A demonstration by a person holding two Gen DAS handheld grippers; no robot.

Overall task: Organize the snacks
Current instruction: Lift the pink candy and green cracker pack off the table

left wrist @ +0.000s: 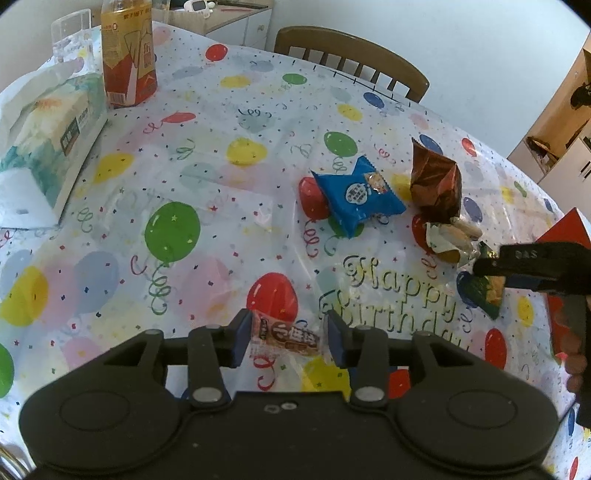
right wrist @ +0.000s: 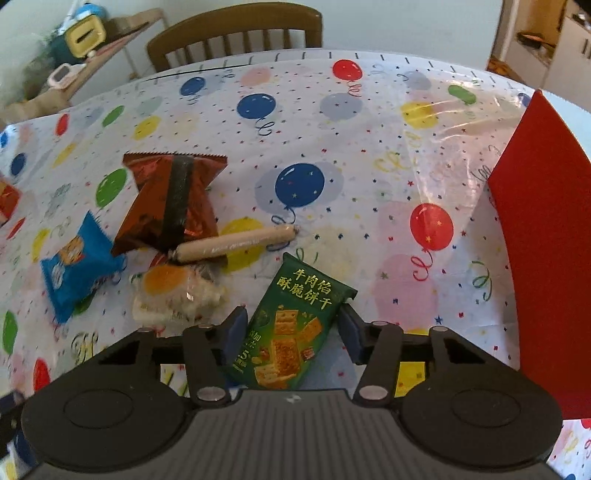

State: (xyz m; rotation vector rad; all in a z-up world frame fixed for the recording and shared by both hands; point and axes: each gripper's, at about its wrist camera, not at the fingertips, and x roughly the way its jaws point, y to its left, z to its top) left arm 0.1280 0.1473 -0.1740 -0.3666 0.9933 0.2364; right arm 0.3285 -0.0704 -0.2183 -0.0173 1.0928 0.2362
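My left gripper (left wrist: 286, 338) is shut on a small pink-and-brown snack packet (left wrist: 284, 338), whose ends meet both blue pads just above the balloon tablecloth (left wrist: 221, 184). My right gripper (right wrist: 291, 325) is shut on a green cracker packet (right wrist: 291, 325), which stands tilted between its fingers. In the left wrist view that gripper (left wrist: 487, 267) holds the green packet (left wrist: 493, 295) at the right. A blue packet (right wrist: 75, 271), a brown foil bag (right wrist: 171, 199), a sausage stick (right wrist: 236, 242) and a clear bun packet (right wrist: 177, 291) lie together to the left of the right gripper.
A red box (right wrist: 539, 258) stands at the table's right edge. A tissue pack (left wrist: 48, 147), a tea bottle (left wrist: 127, 55) and a glass (left wrist: 72, 29) sit at the far left. A wooden chair (right wrist: 236, 33) stands behind the table. A hand (left wrist: 576, 362) shows at the right.
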